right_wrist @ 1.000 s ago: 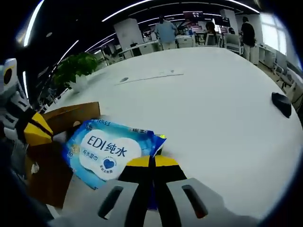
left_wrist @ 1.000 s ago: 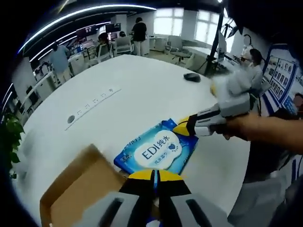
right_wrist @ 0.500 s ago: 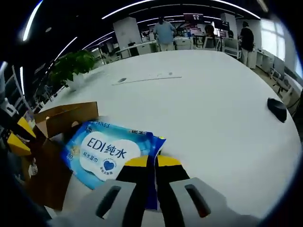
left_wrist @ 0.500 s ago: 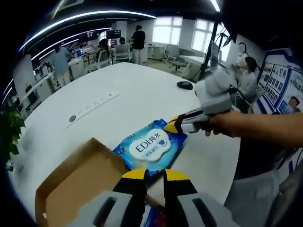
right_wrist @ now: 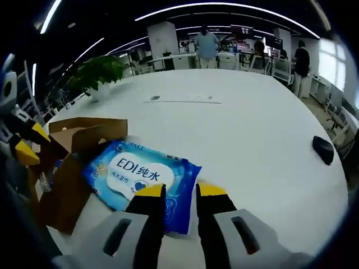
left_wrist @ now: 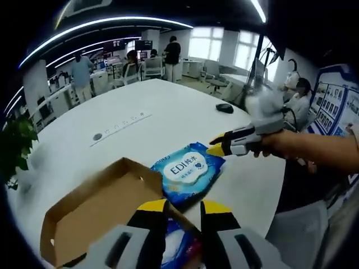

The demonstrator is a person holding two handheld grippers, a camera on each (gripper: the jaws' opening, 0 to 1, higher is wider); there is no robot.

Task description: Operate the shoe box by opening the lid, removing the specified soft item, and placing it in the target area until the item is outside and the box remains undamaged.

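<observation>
The blue wipes pack (left_wrist: 188, 171) printed "EDI" lies flat on the white table (left_wrist: 146, 112), just beside the open brown shoe box (left_wrist: 90, 216). My left gripper (left_wrist: 184, 208) is open over the box's near corner, with nothing between its jaws. A second blue packet (left_wrist: 178, 249) shows inside the box below it. In the right gripper view the wipes pack (right_wrist: 140, 178) lies just ahead of my open right gripper (right_wrist: 179, 191), which stands a little back from the pack's edge. The right gripper (left_wrist: 217, 147) comes in from the right in the left gripper view, close to the pack's far corner. The left gripper (right_wrist: 31, 143) sits at the left over the shoe box (right_wrist: 73, 157).
A black mouse (right_wrist: 324, 150) lies on the table (right_wrist: 241, 123) to the right. A potted plant (right_wrist: 100, 70) stands at the far left edge. A grey strip (left_wrist: 120, 122) lies across the tabletop. People stand by desks in the background.
The right gripper's jaws have opened and let go of the wipes pack, which now rests on the table. The left gripper's jaws have opened as well. Both views have drawn back.
</observation>
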